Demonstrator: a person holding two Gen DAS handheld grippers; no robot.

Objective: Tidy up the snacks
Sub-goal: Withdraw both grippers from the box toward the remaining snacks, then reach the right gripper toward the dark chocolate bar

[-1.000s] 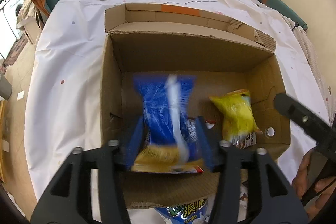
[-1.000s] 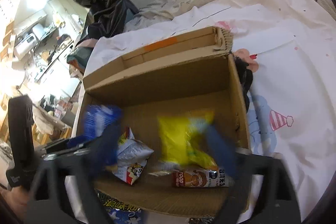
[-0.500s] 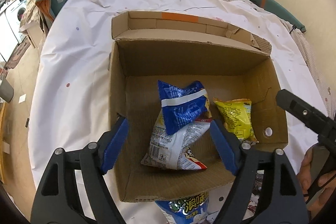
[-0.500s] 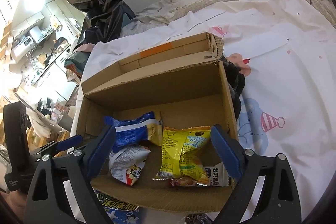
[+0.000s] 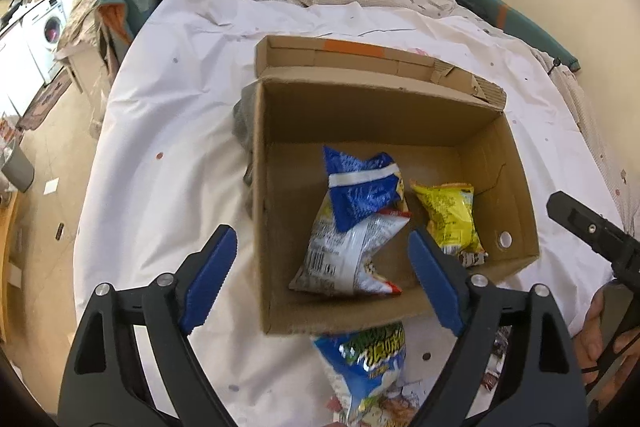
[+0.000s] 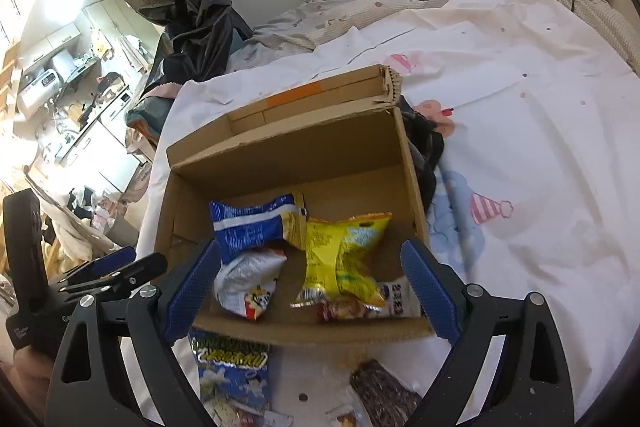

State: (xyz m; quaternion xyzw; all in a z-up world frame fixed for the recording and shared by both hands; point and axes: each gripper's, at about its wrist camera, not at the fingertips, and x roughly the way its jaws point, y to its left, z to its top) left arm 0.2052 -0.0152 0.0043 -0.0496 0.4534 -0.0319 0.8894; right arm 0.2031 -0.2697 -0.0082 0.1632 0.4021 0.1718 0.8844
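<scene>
Corrugated cardboard box (image 5: 516, 187): crinkled foil blue packet (image 5: 360, 187), yellow packet (image 5: 448, 219); left gripper (image 5: 320, 279), right gripper (image 6: 316, 287) both released, empty

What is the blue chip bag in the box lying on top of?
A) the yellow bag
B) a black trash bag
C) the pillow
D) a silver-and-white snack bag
D: the blue chip bag overlaps the upper end of the silver-and-white snack bag inside the cardboard box; the yellow bag lies beside them.
</scene>
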